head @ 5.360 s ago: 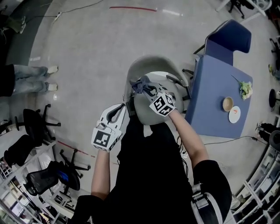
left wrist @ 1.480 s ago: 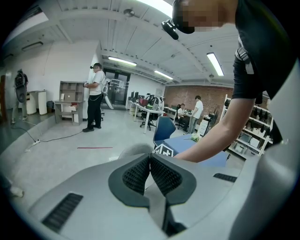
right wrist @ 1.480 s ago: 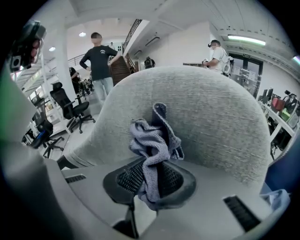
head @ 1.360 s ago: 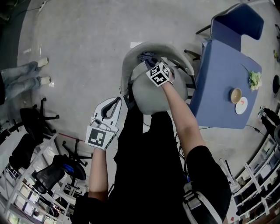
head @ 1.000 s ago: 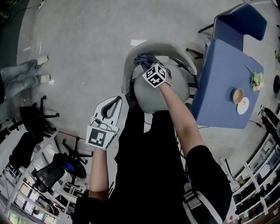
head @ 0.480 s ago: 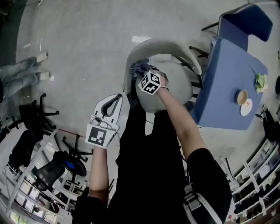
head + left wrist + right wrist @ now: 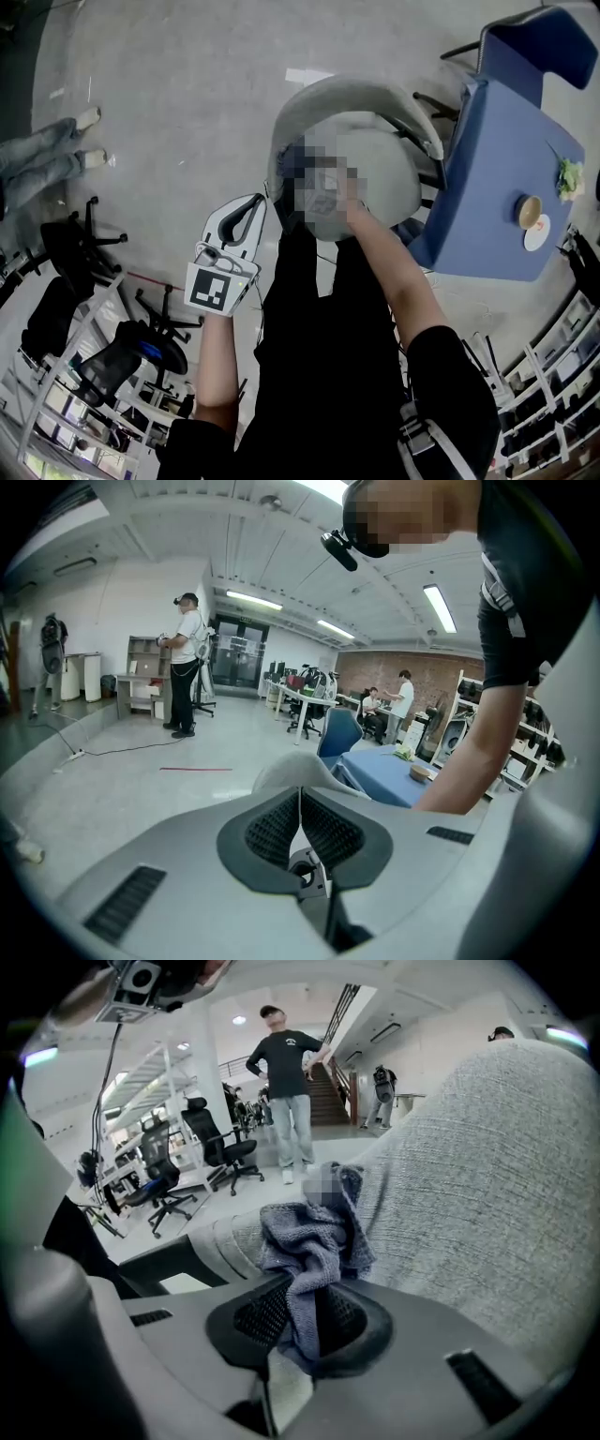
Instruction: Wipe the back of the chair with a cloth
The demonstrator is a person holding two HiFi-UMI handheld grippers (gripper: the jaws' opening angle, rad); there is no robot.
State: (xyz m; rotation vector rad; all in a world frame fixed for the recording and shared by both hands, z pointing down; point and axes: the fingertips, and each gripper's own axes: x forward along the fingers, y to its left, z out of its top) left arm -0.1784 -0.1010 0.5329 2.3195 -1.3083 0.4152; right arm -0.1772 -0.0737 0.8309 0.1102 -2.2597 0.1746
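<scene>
The grey chair [image 7: 361, 94] stands in front of me, its curved back at the far side in the head view. A blue-grey cloth [image 7: 314, 1237] is pinched in my right gripper [image 7: 302, 1290], which is shut on it. The cloth presses against the grey fabric of the chair back [image 7: 487, 1194] near its left end. In the head view a blurred patch covers that gripper and the cloth. My left gripper [image 7: 242, 217] hangs left of the chair, apart from it, its jaws shut with nothing between them [image 7: 300, 803].
A blue table [image 7: 487, 150] stands right of the chair with a bowl [image 7: 528, 208], a plate [image 7: 539, 234] and a small plant [image 7: 567, 176]; a blue chair [image 7: 534, 37] is behind it. Black office chairs [image 7: 66, 253] and a person's legs [image 7: 42, 159] are at left.
My right gripper has carried the cloth leftward along the chair back, from its middle toward its left end. The left gripper has hardly moved.
</scene>
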